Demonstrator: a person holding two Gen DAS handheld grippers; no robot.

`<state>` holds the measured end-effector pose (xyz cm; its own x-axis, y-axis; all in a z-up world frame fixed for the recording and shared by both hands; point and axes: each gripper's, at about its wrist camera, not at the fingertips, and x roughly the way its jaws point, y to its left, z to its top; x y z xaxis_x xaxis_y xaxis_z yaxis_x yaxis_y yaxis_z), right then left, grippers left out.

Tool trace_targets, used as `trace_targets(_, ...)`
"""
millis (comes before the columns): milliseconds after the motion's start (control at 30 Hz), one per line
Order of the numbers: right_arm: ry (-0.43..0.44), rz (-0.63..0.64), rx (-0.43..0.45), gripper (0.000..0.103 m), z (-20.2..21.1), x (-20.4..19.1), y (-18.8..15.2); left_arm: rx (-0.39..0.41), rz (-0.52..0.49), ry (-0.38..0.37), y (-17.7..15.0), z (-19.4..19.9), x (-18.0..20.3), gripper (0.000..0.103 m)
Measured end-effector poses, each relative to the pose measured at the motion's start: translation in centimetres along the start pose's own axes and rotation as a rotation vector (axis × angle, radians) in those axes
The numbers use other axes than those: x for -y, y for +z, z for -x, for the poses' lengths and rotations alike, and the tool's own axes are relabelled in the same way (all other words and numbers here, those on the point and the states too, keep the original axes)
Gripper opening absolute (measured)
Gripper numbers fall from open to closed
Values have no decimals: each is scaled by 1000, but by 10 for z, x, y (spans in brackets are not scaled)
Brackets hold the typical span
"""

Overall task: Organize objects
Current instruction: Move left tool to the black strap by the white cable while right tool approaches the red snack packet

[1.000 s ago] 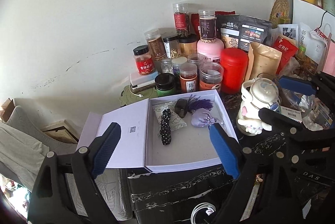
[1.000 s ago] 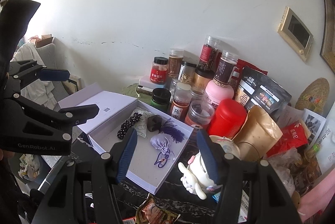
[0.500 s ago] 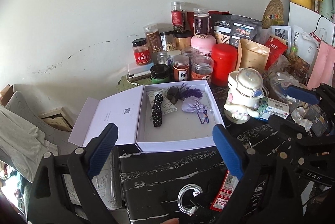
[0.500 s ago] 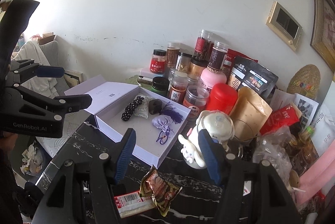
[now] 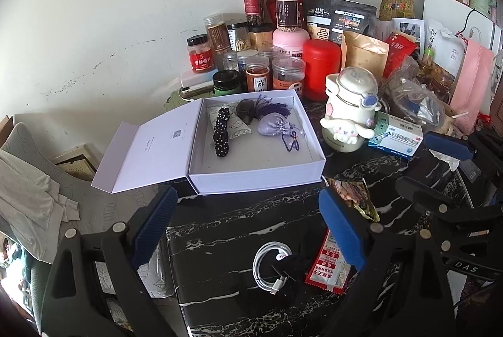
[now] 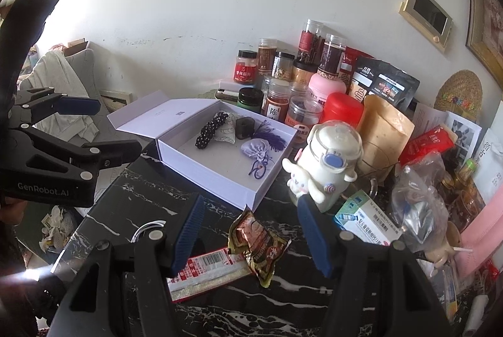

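Hovering over worktop [image 5: 239,230] with left gripper [image 5: 248,227] and right gripper [image 6: 251,233], jaws spread, gripping nothing; likely lining up loose cable [image 5: 270,267] and snack packet [image 6: 256,245] lying beside open box [image 5: 257,176], ready for packing.

White box [image 5: 257,176], black white-veined table [image 5: 239,220], red canister [image 5: 321,66], lilac pouch [image 5: 274,128].
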<state>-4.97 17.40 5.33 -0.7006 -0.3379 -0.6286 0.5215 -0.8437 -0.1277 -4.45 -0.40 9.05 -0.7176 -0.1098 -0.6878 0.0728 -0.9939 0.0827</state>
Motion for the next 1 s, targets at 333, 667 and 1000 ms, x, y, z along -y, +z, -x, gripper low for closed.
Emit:
trace_targets(333, 33, -41, -91, 63, -21, -12, -35, -56, -7, -32, -39, -20, 3, 91)
trace_targets(667, 44, -84, -142, 63, -43, -21, -59, -114, 14, -72, -74, -55, -3, 91)
trace_targets(1000, 66, -137, -236, 63, -74, -30, -76, -173, 16, -92, -101, -87, -5, 91)
